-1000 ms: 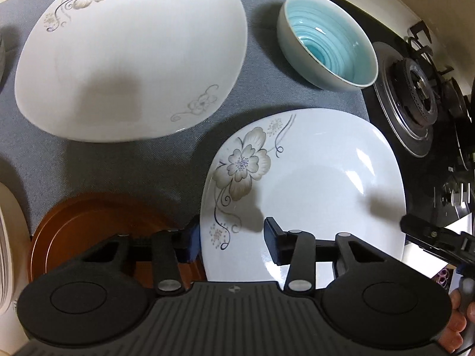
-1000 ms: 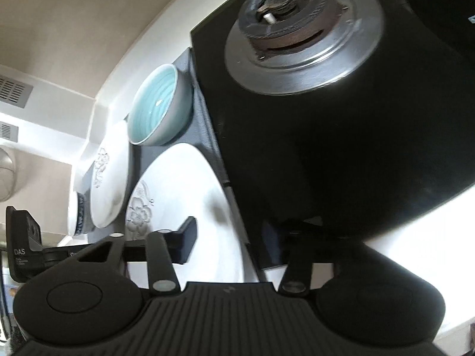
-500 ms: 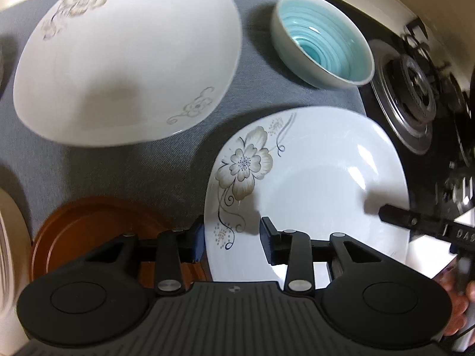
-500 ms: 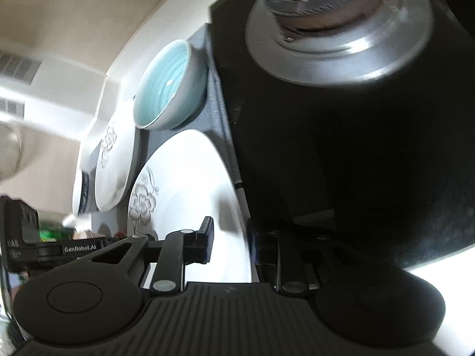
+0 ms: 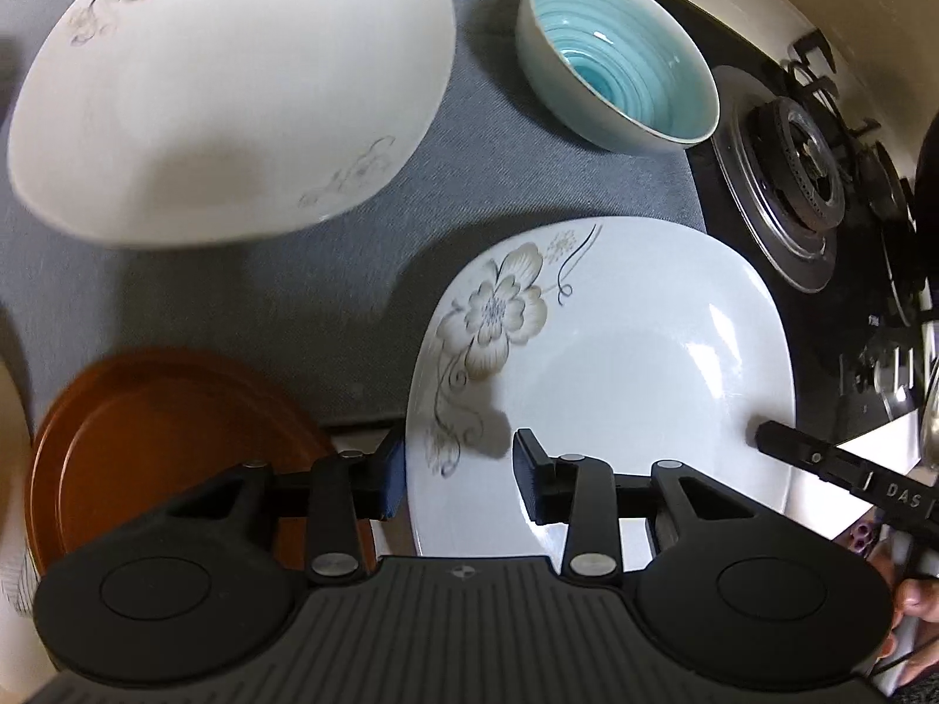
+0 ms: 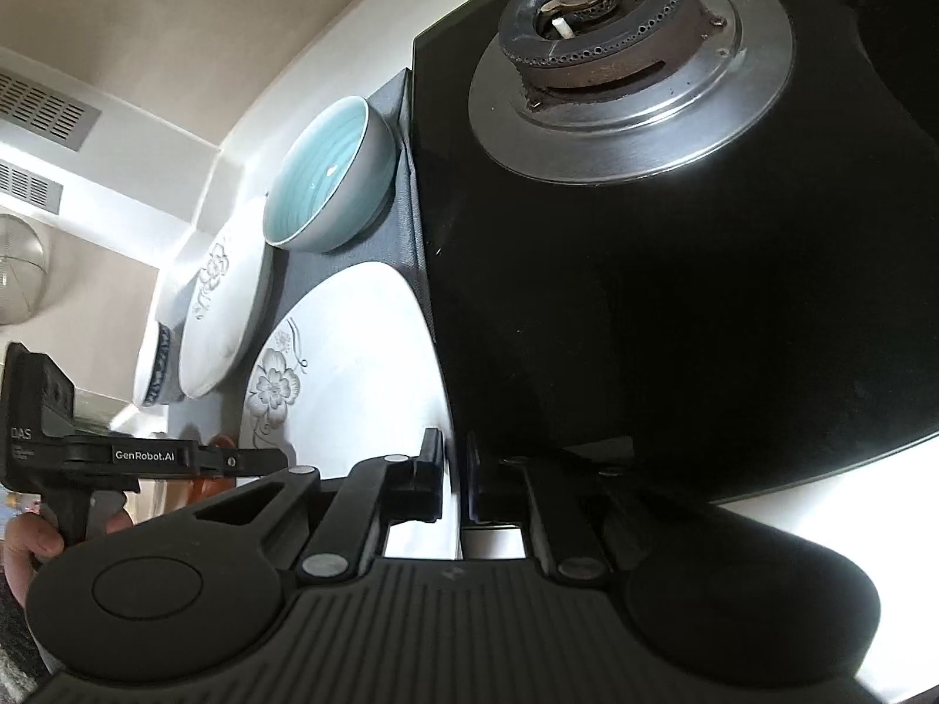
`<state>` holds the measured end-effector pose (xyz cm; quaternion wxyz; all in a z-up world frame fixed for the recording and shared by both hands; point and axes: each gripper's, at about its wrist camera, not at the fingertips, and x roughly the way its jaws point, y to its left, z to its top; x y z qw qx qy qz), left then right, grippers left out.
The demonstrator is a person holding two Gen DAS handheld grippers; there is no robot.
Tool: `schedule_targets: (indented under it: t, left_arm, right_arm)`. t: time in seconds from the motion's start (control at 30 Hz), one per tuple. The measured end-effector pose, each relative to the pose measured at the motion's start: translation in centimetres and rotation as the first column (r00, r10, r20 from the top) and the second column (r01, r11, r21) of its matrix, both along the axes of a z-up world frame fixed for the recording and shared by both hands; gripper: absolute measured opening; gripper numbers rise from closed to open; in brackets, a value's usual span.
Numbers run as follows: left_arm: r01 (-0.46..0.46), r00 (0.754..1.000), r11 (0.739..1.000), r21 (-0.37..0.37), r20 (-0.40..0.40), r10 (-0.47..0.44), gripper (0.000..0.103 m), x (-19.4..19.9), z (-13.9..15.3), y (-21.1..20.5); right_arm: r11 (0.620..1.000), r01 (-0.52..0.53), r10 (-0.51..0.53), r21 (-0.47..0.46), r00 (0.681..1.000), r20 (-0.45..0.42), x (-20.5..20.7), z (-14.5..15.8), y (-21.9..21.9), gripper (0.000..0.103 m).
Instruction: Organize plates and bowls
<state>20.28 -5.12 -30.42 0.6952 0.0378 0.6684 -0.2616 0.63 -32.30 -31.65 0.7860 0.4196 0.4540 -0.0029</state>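
Observation:
A white plate with a flower print [image 5: 616, 364] lies at the near right of the grey mat [image 5: 499, 188]. My left gripper [image 5: 460, 478] straddles its left rim, one pad outside the edge and one on the inner face, pinching it. At the opposite side my right gripper [image 6: 455, 481] has its jaws closing tight on the right rim of this plate [image 6: 352, 364]; its finger [image 5: 780, 446] shows in the left wrist view. A turquoise bowl [image 5: 622, 58] stands behind the plate. A larger flowered plate [image 5: 235, 88] sits at the far left.
A brown plate [image 5: 164, 440] lies left of my left gripper. The black gas stove [image 6: 616, 58] borders the mat on the right, close to the held plate. A blue-patterned bowl [image 6: 152, 375] stands beyond the large plate. A person's hand [image 5: 915, 604] holds the right gripper.
The right gripper slid in over the plate's right rim and its jaws closed on it. The left jaws narrowed slightly onto the left rim. The plate shifted a little relative to the bowl.

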Motion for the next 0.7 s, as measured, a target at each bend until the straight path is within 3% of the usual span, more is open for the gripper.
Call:
schedule_targets:
  t: [0.1,0.17,0.3,0.4,0.47,0.53,0.7]
  left_arm:
    - [0.029,1.000,0.999,0.015,0.003,-0.029,0.039,-0.8,-0.3,-0.1]
    - [-0.004,1.000,1.000,-0.030,-0.012,0.003,0.047,-0.7,-0.6,0.0]
    - [-0.051,0.998,0.996,-0.079,-0.049,0.048,0.049,-0.3,-0.9,0.4]
    - [-0.038,0.999,0.998,-0.057,-0.014,0.038,0.041,-1.0,-0.8,0.1]
    - [-0.022,0.999,0.999,-0.032,0.027,0.023,0.032,-1.6,-0.5,0.0]
    - [-0.027,0.998,0.999,-0.017,0.050,0.028,0.032,-2.1,-0.4,-0.1]
    - [-0.047,0.998,0.997,-0.053,0.030,0.048,0.027,-2.5,-0.1,0.7]
  right_arm:
    - [0.999,-0.030,0.030,0.033,1.000,0.005,-0.4,-0.5,0.0,0.009]
    - [0.998,-0.034,0.034,0.054,0.999,0.001,-0.3,-0.9,0.1,0.009]
    - [0.994,-0.005,0.006,0.110,1.000,-0.010,-0.2,-1.8,0.1,0.016]
    - [0.991,0.019,-0.019,0.135,1.000,0.000,-0.2,-2.0,0.0,0.019]
    - [0.995,0.013,-0.013,0.102,1.000,0.004,-0.2,-1.7,0.1,0.016]
    - [0.998,-0.021,0.020,0.061,0.999,0.026,-0.3,-1.1,0.4,0.016]
    - [0.994,-0.054,0.050,0.098,0.998,0.050,-1.3,-0.9,-0.1,0.009]
